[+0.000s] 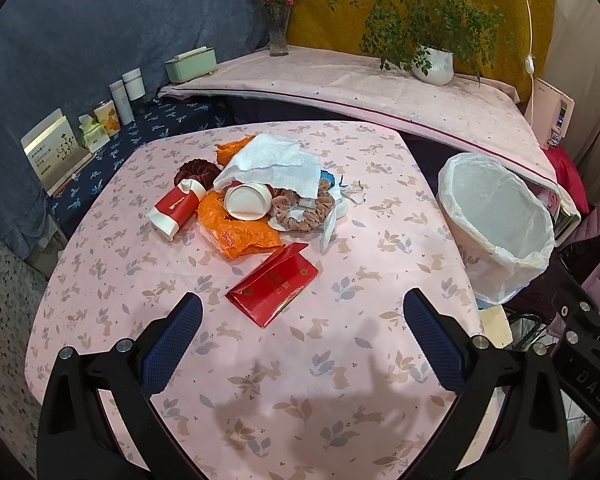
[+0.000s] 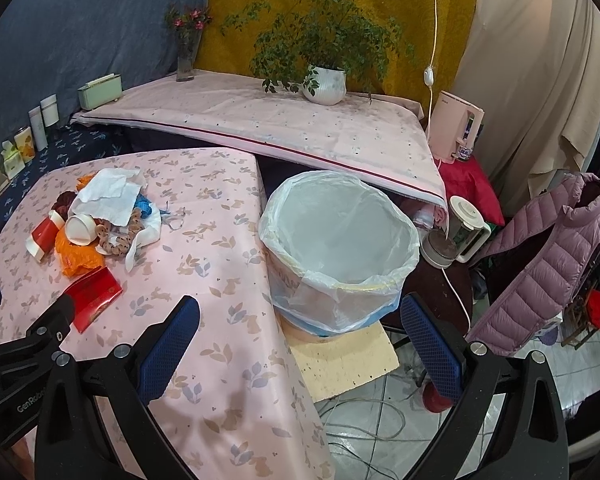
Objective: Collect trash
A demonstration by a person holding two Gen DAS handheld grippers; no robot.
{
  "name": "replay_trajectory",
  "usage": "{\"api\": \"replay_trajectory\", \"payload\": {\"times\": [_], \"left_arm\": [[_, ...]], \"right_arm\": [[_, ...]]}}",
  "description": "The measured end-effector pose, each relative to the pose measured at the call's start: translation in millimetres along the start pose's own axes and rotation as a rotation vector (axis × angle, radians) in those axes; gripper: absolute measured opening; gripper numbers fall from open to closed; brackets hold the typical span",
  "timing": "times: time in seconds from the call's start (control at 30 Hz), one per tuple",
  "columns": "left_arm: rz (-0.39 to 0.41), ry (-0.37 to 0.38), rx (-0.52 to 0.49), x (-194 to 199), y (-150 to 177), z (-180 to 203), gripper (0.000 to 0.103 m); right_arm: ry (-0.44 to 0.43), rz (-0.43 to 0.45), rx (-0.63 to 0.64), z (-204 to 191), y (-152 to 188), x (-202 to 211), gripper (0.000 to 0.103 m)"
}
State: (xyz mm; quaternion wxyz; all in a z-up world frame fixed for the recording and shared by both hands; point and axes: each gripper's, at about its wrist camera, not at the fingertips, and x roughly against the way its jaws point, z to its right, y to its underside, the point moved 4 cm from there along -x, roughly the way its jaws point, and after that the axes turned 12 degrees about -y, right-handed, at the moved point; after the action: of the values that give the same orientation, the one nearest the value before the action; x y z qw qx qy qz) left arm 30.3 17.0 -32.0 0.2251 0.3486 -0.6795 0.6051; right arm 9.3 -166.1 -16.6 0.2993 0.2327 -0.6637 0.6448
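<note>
Trash heap (image 1: 256,196) mid-table, red envelope (image 1: 272,288) nearest; lined bin (image 2: 336,240) off the table's right edge, mouth open to receive; left gripper (image 1: 302,344) and right gripper (image 2: 300,344) spread wide, empty, poised for first pick.

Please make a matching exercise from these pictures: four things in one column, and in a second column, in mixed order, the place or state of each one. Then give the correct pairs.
Things
1. red envelope
2. white cup
3. trash bin
4. potted plant

Places or states
A. on the raised surface behind, against the yellow wall
B. flat on the table, nearest the left gripper
C. beside the table, lined with a white bag, nothing visible inside
D. on its side in the pile, on the orange wrapper

Pairs: 1-B, 2-D, 3-C, 4-A
</note>
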Motion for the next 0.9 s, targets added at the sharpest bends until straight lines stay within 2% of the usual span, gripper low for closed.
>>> {"api": "replay_trajectory", "payload": {"times": [0.13,0.4,0.63,0.83,0.9], "left_arm": [[0.002,-0.003,0.006,-9.1,0.1,-3.2,0.096],[-0.02,-0.05,0.024,-56.2,5.6,-38.2,0.096],[-0.043,-0.003,0.016,-97.0,11.9,-51.8,0.096],[-0.043,0.044,-0.004,-122.5,9.8,-45.2,0.096],[-0.051,0.053,-0.001,-130.4,10.2,-42.8,0.091]], "right_arm": [[0.003,0.005,-0.008,0.4,-7.2,-0.9,0.096],[-0.011,0.004,-0.036,-2.1,-11.8,-18.5,0.096],[-0.023,0.011,-0.051,-11.0,-14.2,-39.4,0.096],[-0.047,0.006,-0.041,-25.5,-16.1,-56.9,0.096],[-0.051,0.003,-0.03,-31.7,-16.7,-61.8,0.096]]}}
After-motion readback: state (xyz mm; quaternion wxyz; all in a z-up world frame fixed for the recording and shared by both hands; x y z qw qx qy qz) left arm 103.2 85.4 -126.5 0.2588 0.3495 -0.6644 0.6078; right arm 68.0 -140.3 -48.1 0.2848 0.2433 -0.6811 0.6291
